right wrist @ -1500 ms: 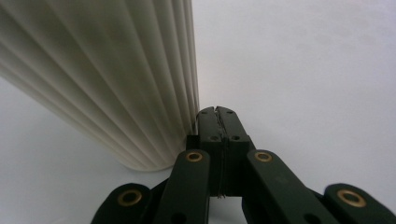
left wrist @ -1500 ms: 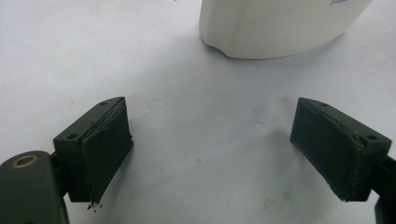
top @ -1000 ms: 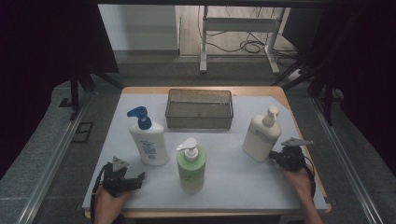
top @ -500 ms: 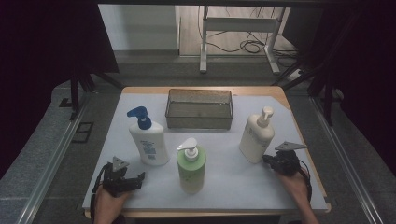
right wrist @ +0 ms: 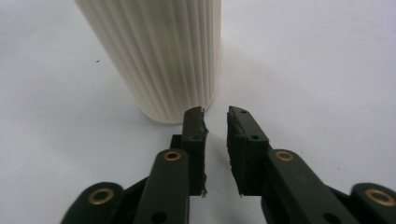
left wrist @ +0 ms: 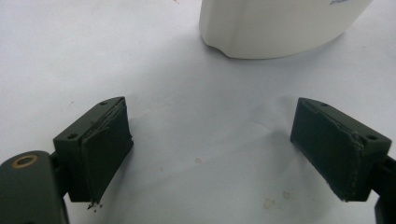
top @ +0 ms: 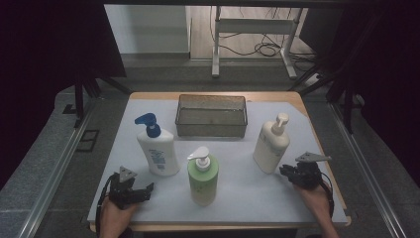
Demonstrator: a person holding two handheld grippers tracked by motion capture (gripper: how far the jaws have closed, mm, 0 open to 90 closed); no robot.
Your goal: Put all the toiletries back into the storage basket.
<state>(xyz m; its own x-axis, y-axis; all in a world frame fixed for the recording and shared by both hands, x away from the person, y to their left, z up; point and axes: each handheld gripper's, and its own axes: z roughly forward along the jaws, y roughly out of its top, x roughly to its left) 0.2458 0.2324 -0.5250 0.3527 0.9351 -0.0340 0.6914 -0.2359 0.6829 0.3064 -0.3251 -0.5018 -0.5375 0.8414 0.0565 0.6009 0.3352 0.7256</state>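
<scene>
Since a second ago the right gripper (top: 288,171) has backed off the cream bottle (top: 271,146), jaws just parting to a narrow empty gap. Bottle stands at its eleven o'clock; next, widen to grasp.

A dark, clear, rectangular plastic tray (top: 211,115) sits at twelve o'clock on the white surface (top: 247,186). A green pump bottle (top: 202,177) stands at six o'clock, near the front edge.
</scene>
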